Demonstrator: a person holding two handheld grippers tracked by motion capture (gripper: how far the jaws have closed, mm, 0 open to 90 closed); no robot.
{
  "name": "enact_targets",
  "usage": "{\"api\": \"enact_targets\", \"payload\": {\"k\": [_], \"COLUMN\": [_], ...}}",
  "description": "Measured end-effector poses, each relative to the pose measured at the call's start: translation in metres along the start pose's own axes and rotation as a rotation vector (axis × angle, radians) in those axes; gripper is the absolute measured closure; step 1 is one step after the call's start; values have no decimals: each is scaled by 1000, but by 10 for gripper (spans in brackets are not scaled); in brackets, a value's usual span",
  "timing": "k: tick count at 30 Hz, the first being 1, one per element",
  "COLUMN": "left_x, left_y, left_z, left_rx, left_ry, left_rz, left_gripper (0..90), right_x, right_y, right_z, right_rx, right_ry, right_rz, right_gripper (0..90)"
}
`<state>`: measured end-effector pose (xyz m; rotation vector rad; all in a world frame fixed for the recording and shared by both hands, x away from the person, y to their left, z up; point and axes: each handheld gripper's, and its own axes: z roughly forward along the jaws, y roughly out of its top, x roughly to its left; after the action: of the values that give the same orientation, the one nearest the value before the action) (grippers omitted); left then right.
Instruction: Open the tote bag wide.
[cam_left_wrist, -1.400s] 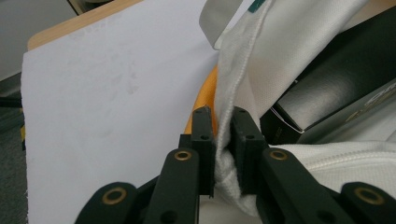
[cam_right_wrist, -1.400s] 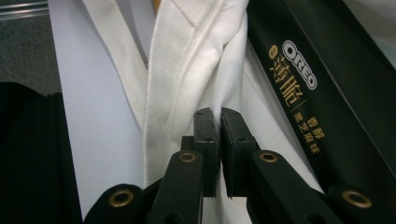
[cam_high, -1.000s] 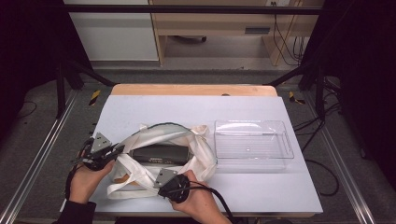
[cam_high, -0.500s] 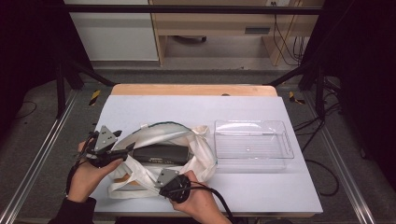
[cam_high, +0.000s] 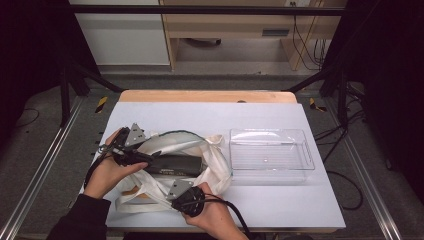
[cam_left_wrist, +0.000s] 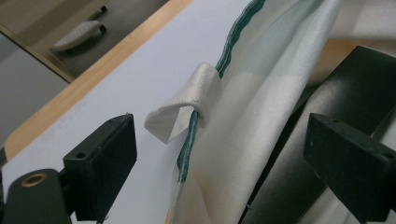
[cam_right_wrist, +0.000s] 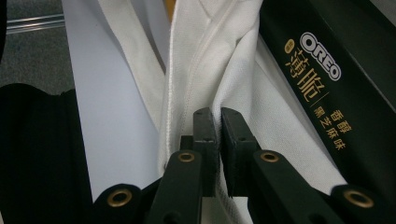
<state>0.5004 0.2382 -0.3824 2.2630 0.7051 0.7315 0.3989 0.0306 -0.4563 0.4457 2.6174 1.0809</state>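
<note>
White bag (cam_right_wrist: 233, 70) cloth sits clamped in the right gripper (cam_right_wrist: 219, 126); left gripper (cam_left_wrist: 224, 154), jaws just opened, straddles its green-trimmed edge (cam_left_wrist: 187, 149).

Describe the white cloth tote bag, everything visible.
The white cloth tote bag lies crumpled and flat on the white table, mouth spread open, left of the clear plastic tray. It looks like soft woven fabric with white strap handles and a green-stitched rim. A dark Oreo box lies inside. The right gripper is shut on a fold of the near edge; the left gripper has just been opening, its jaws straddling the rim without pressing it.
</note>
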Motion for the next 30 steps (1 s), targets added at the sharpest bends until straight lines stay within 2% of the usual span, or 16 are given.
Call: {"api": "enact_targets", "payload": {"k": [5,7,13,14,16,18,20,25,26,27,28,30], "left_x": [-1,-4,-8,-10,-12,-12,-11,-11,-12,-12,-12,-13], "left_y": [4,5,2,2,0,1,1,-2,-3,-3,-3,-3], "left_z": [6,9,21,23,26,26,24,25,25,25,26,27], "left_rx": [57,72,95,108,124,128,123,139,139,147,150,157], "left_ry": [-38,-40,-65,-71,-71,-57,-65,-84,-86,-82,-82,-81], "left_rz": [55,76,80,91,115,112,102,114,113,121,128,128], "left_gripper": [90,91,120,126,166,222,278,417,417,482,482,550], "right_x": [-1,-1,0,0,0,0,0,0,0,0,0,0], "right_y": [0,0,0,0,0,0,0,0,0,0,0,0], "right_z": [0,0,0,0,0,0,0,0,0,0,0,-1], "right_rx": [-2,-2,1,0,1,0,1,1,1,2,2,1], "right_ry": [2,1,-1,-2,-1,0,-1,-1,-1,-1,-1,-1], "right_rz": [-2,-3,-1,-4,-4,-3,-4,-4,-4,-4,-4,-3], "right_gripper": [857,857,858,857,857,857,857,857,857,857,857,858]}}
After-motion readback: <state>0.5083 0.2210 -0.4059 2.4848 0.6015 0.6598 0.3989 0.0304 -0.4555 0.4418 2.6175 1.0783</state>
